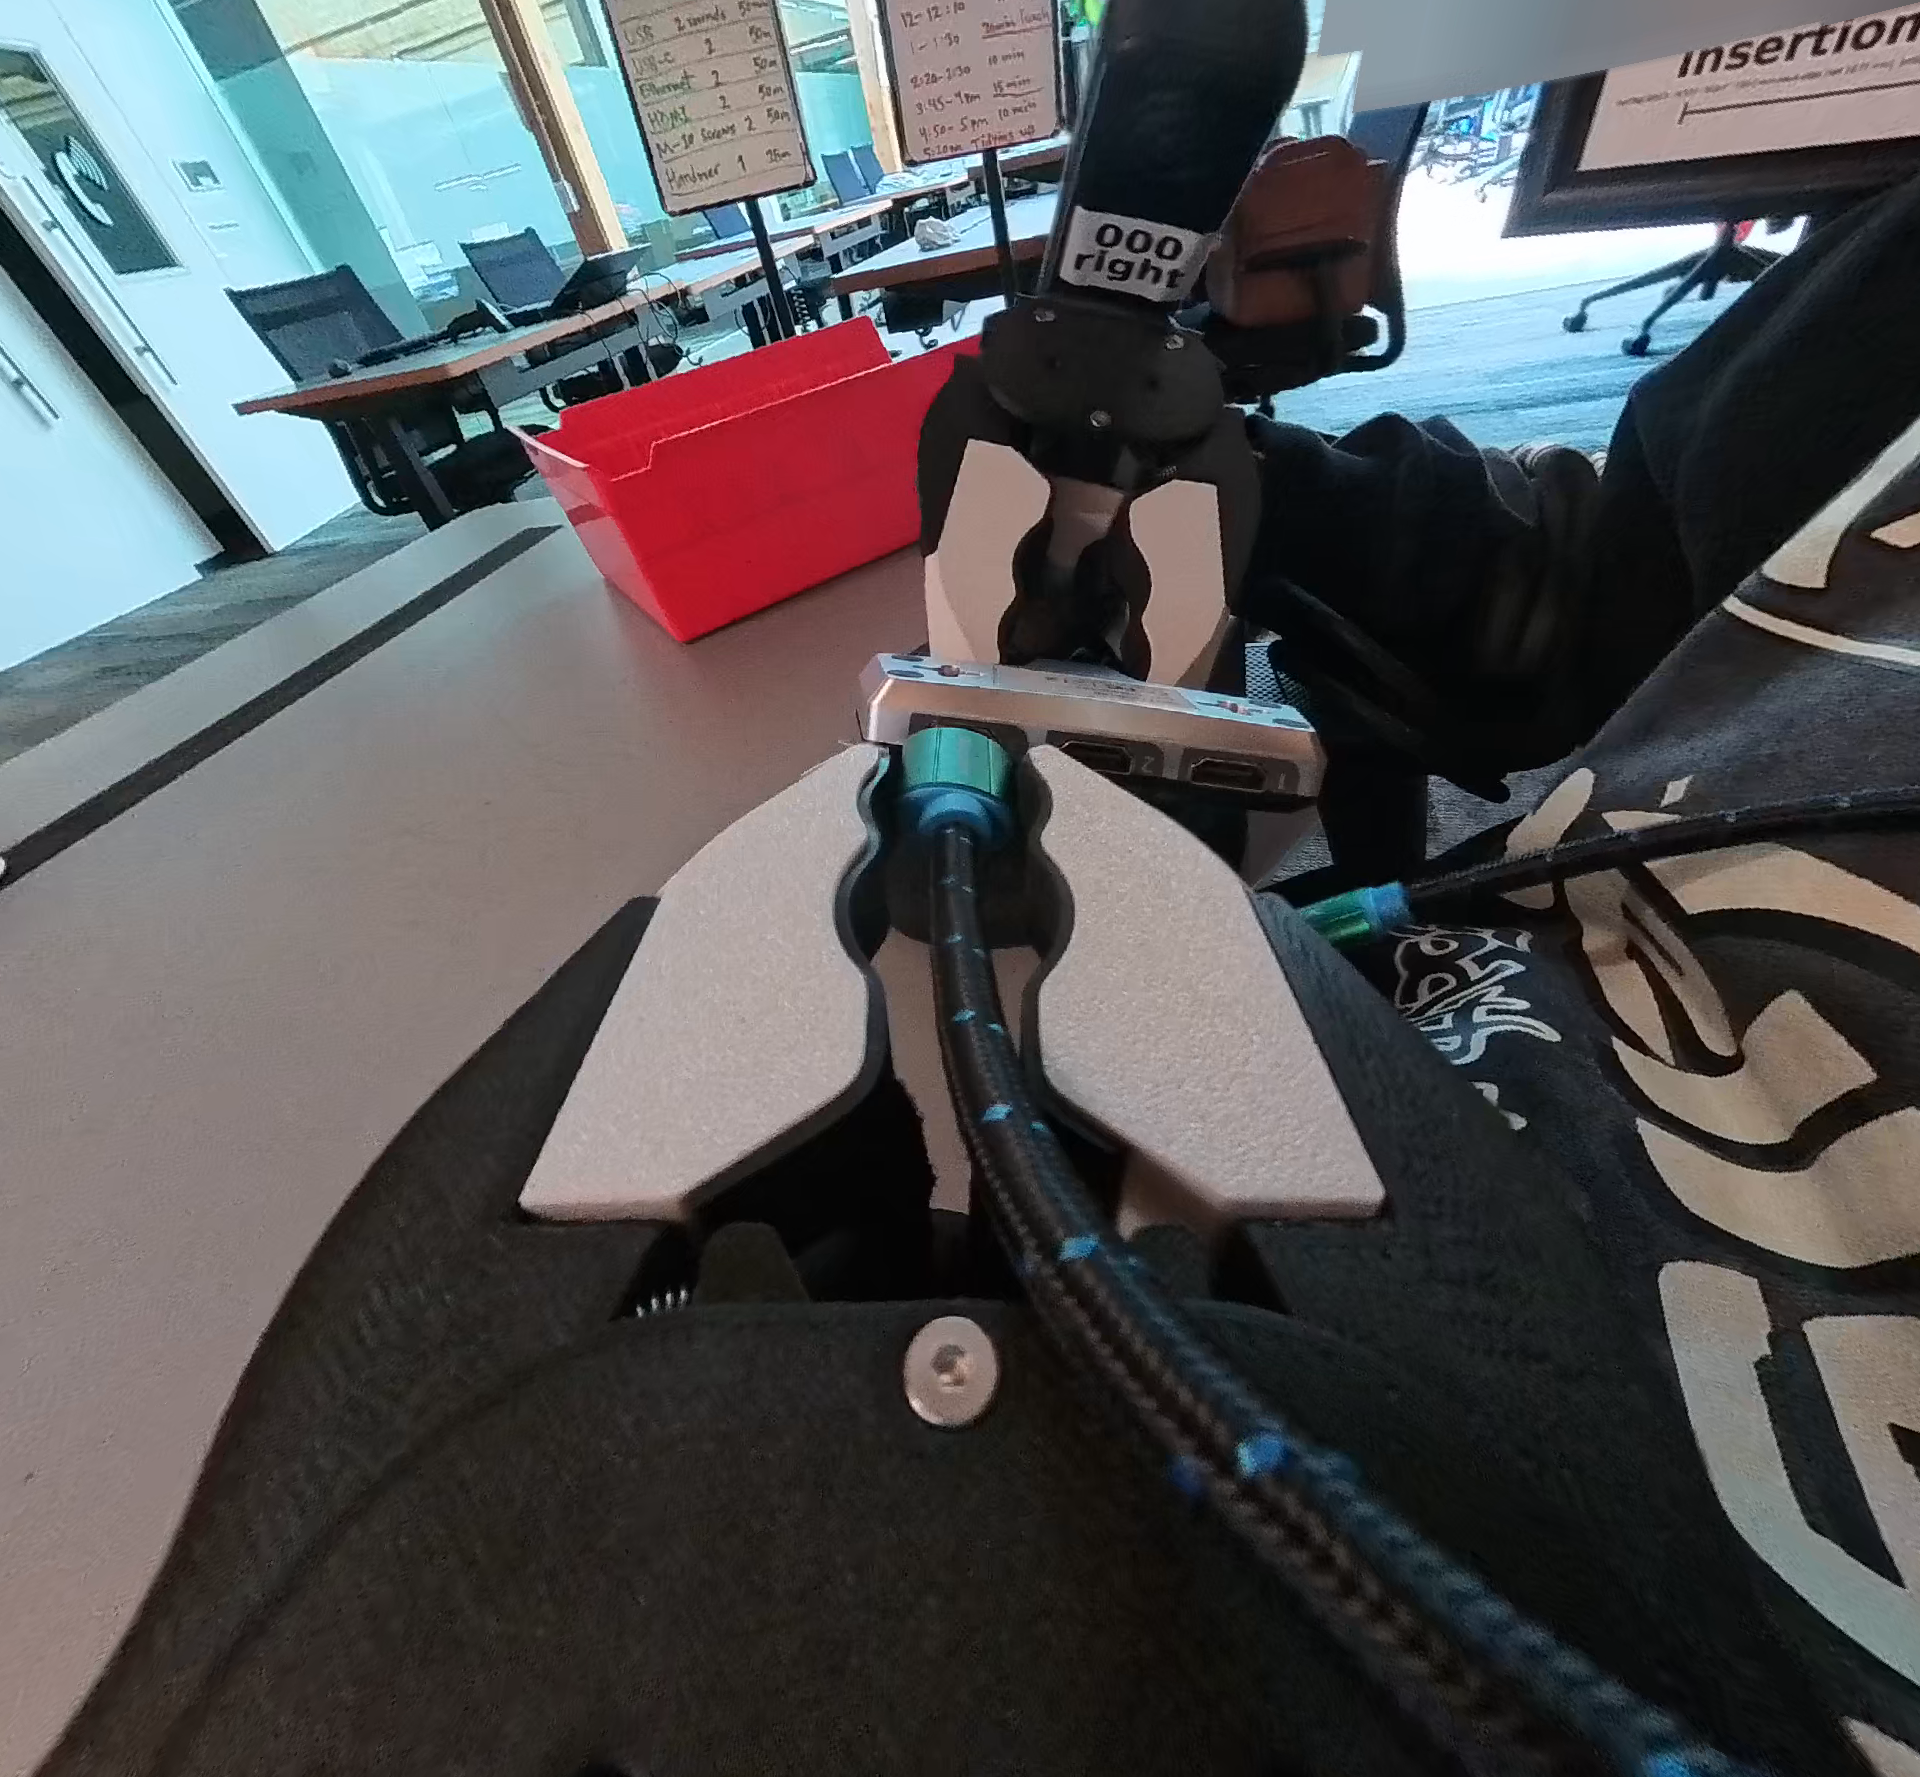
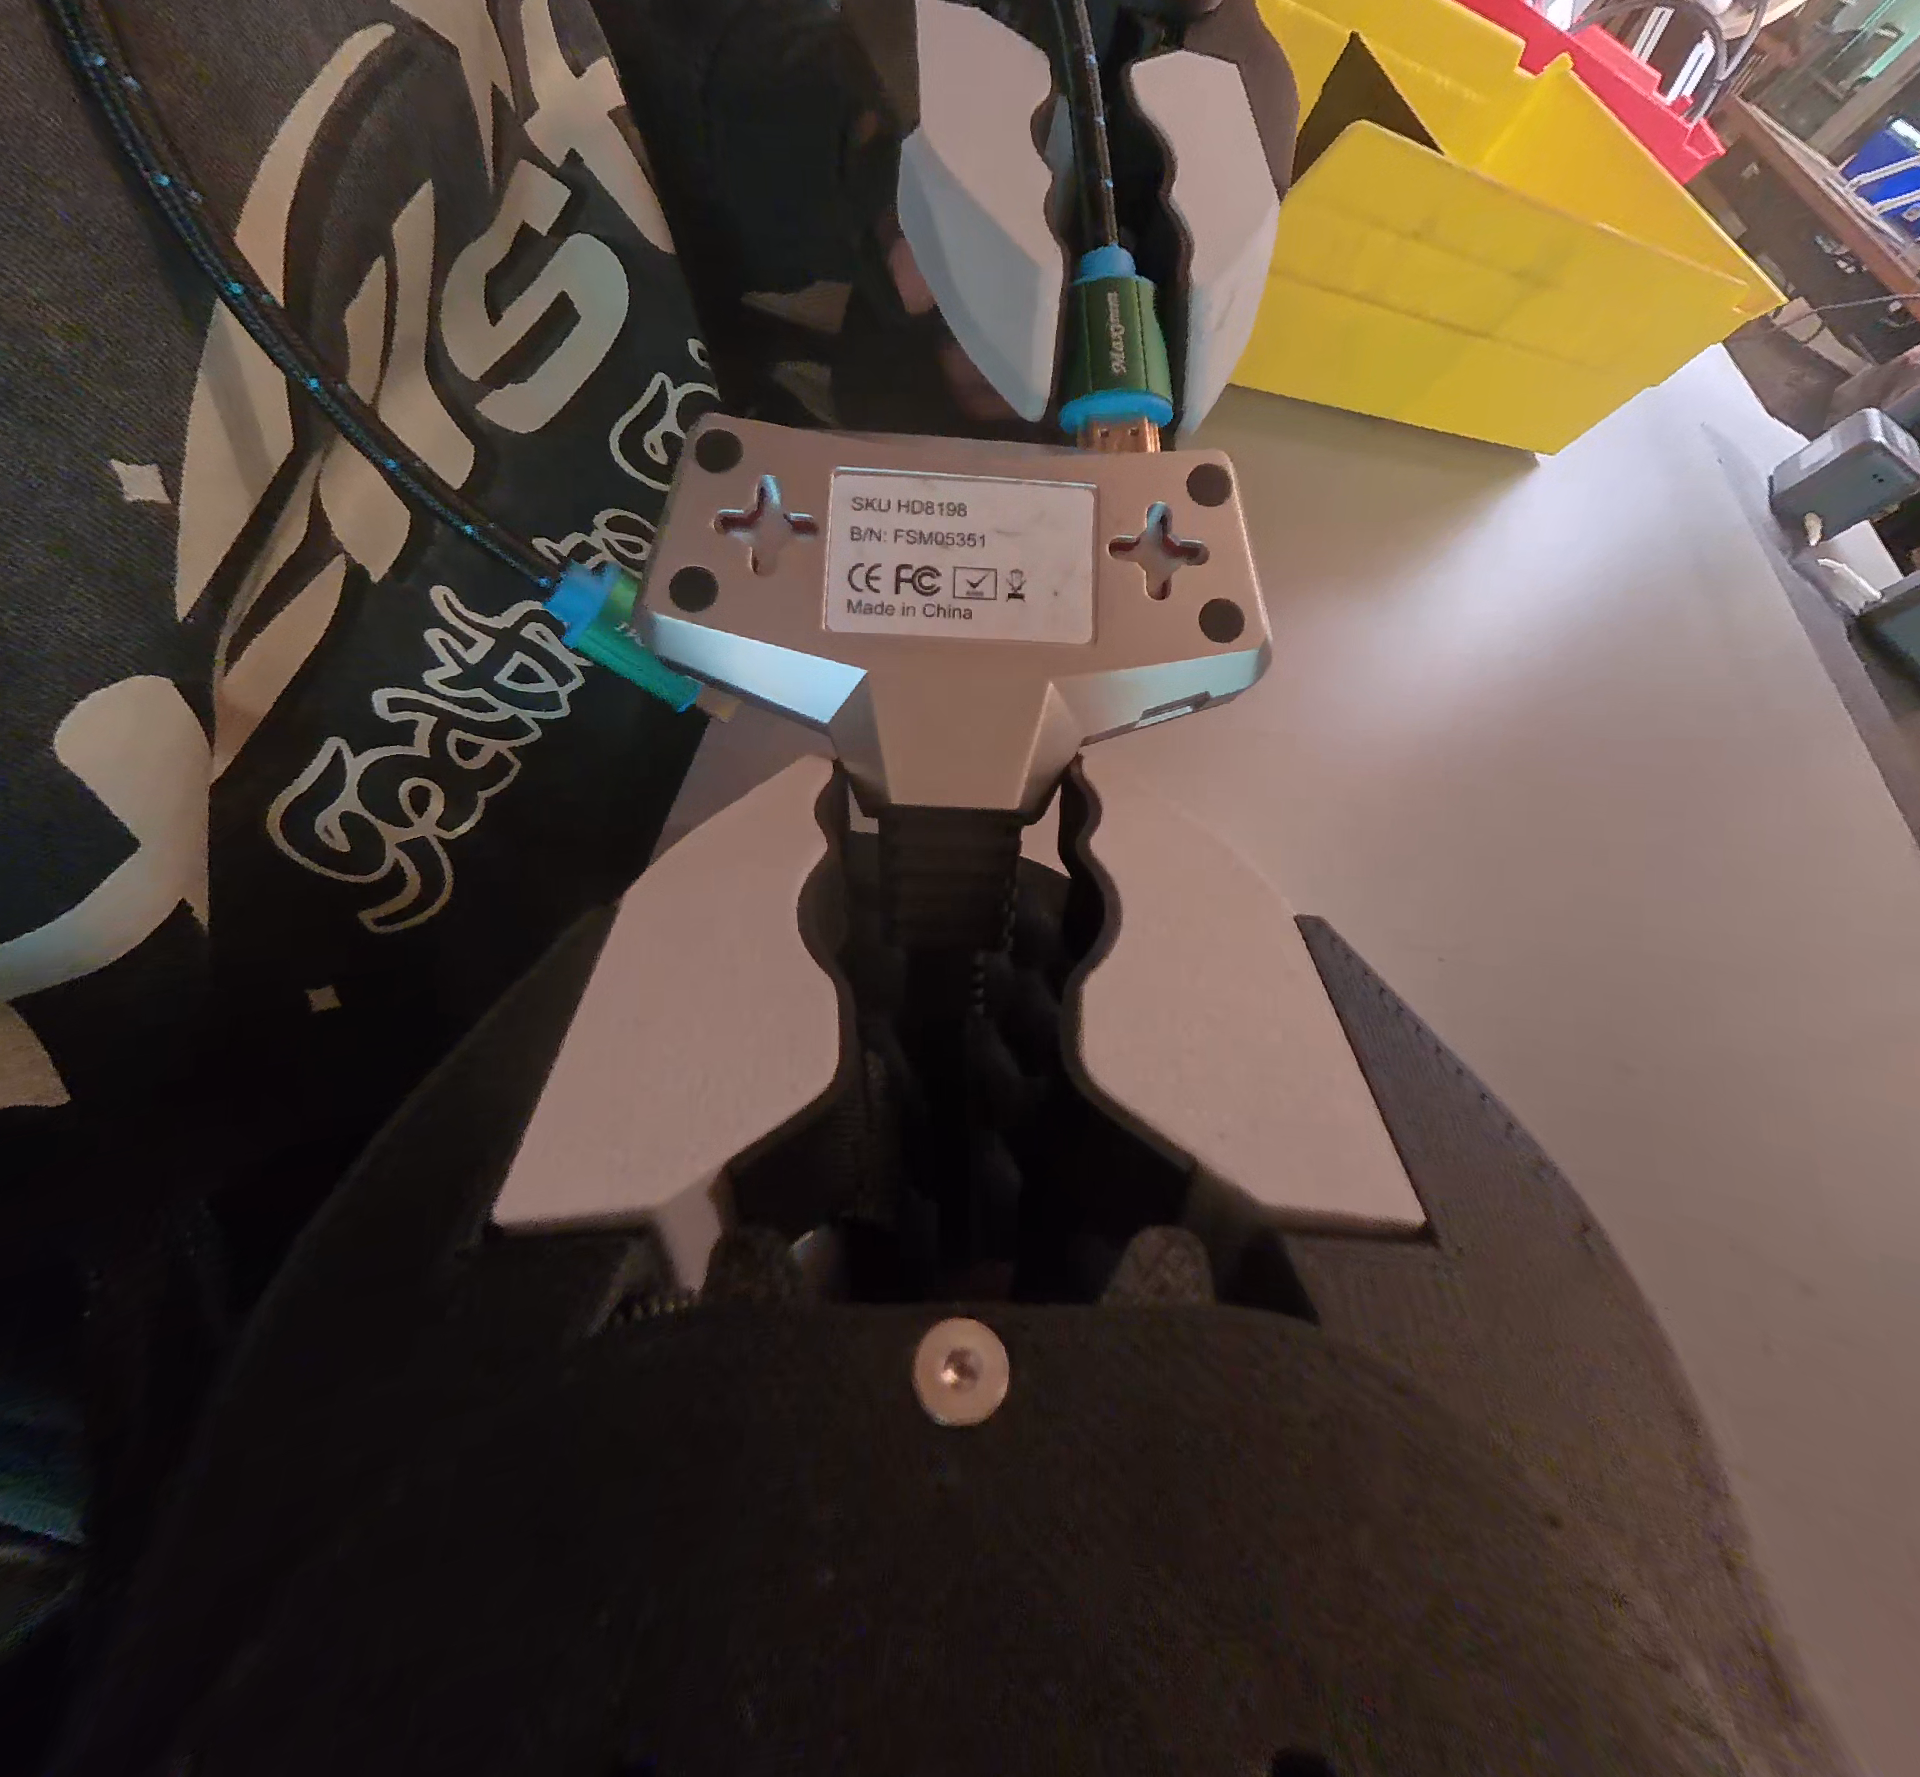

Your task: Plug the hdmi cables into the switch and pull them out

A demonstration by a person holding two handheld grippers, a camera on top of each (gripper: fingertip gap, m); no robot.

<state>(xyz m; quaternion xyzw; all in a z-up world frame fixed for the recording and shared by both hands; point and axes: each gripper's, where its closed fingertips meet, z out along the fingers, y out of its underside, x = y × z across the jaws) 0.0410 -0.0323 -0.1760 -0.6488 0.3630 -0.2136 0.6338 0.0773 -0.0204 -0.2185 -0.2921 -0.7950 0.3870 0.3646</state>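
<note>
A silver HDMI switch (image 2: 956, 480) is held bottom side up, its label facing me. My right gripper (image 2: 951, 782) is shut on the switch's narrow end. From the left wrist view the switch (image 1: 1101, 725) shows three ports, with the right gripper (image 1: 1075, 647) behind it. My left gripper (image 1: 951, 761) is shut on a green HDMI plug (image 1: 948, 777) with a braided black-and-blue cable (image 1: 997, 1052), at the leftmost port. In the right wrist view this plug (image 2: 1120, 340) still shows some gold tip at the switch's edge. A second green plug (image 2: 613, 636) lies loose beside the switch on dark printed clothing.
A grey table (image 1: 416, 792) lies under the grippers. A red bin (image 1: 748, 501) stands on it behind the switch. Yellow bins (image 2: 1455, 273) stand at the table's other end. A person's printed dark garment (image 1: 1662, 1000) fills one side. Two whiteboards on stands (image 1: 707, 54) are far back.
</note>
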